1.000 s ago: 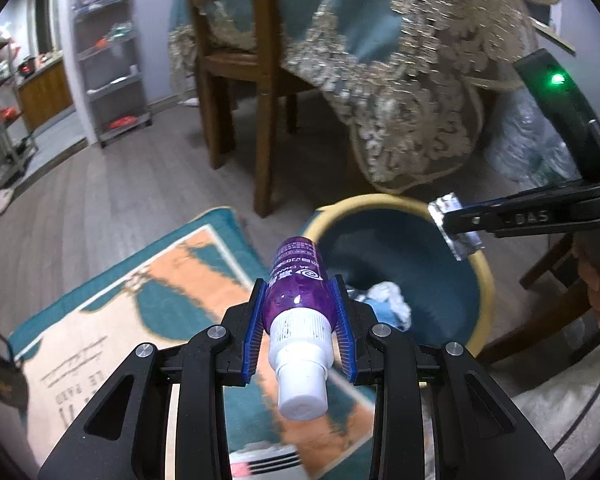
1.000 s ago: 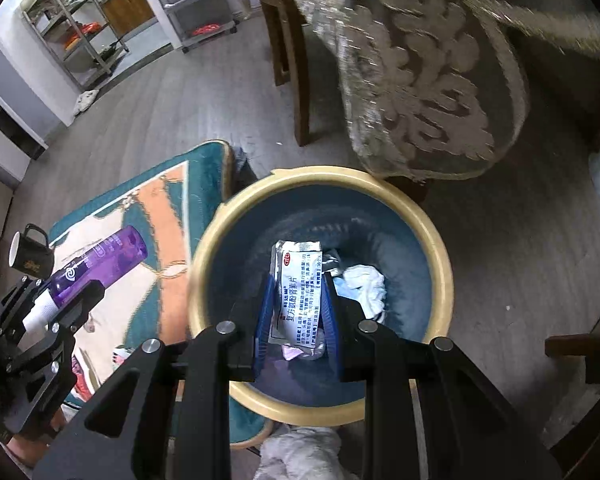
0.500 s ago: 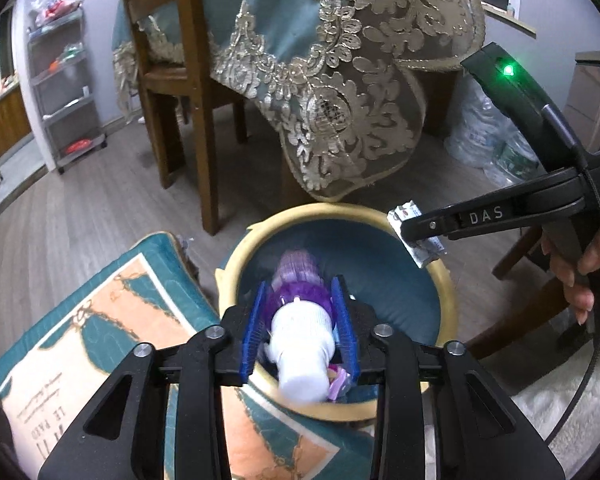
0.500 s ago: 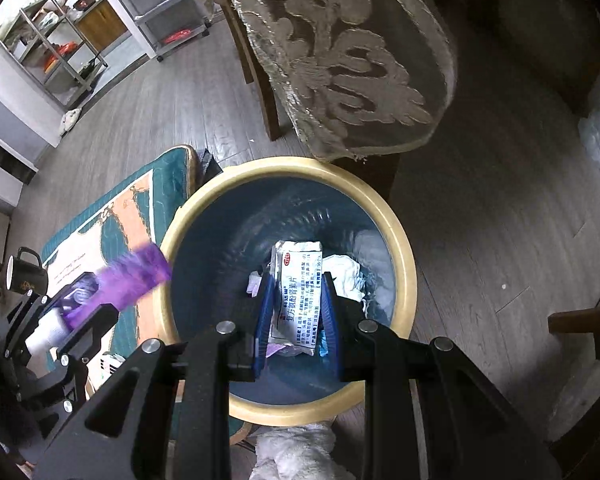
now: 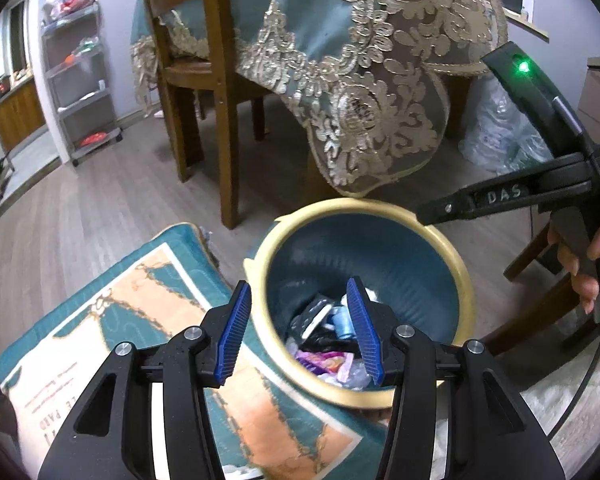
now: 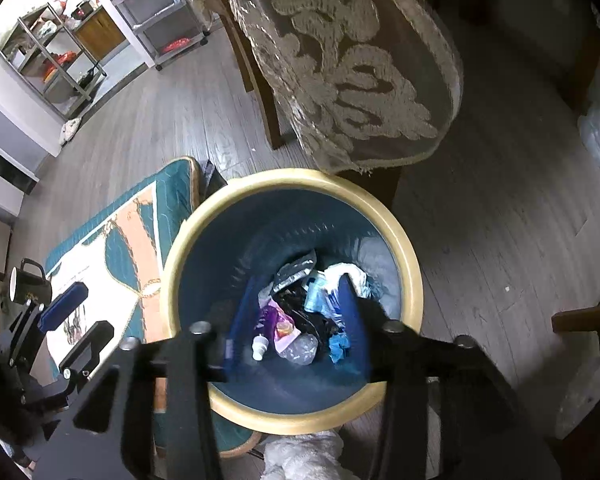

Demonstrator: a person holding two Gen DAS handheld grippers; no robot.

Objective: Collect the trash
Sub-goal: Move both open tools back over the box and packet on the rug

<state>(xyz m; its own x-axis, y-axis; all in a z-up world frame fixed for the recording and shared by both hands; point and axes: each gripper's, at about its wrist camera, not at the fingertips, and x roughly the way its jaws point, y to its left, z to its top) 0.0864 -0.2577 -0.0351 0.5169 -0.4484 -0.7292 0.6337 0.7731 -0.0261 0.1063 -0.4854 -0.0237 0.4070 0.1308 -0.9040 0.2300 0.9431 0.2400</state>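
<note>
**Both pieces of trash released into the bin**

The left gripper [image 5: 298,326] hangs over the bin [image 5: 436,236] with its jaws about half open and nothing between them; a second ago they clamped a purple spray bottle. The right gripper [image 6: 296,320] has likewise let go of the foil sachet it was carrying. Both sets of jaws have just been opening, and both now stand empty above the bin's mouth. That reads as the drop done for these two items.

In the right wrist view, the purple bottle [image 6: 268,330] lies on the heap at the bottom of the bin, at about 7 o'clock within the bin's circle. Its long axis runs roughly 12 to 6 in that view, white cap [image 6: 260,346] toward 6. A silvery wrapper [image 6: 296,268] near 12 o'clock of the heap may be the sachet; I cannot tell for sure. The rug [image 5: 140,320] lies at the bin's 9 o'clock.
</note>
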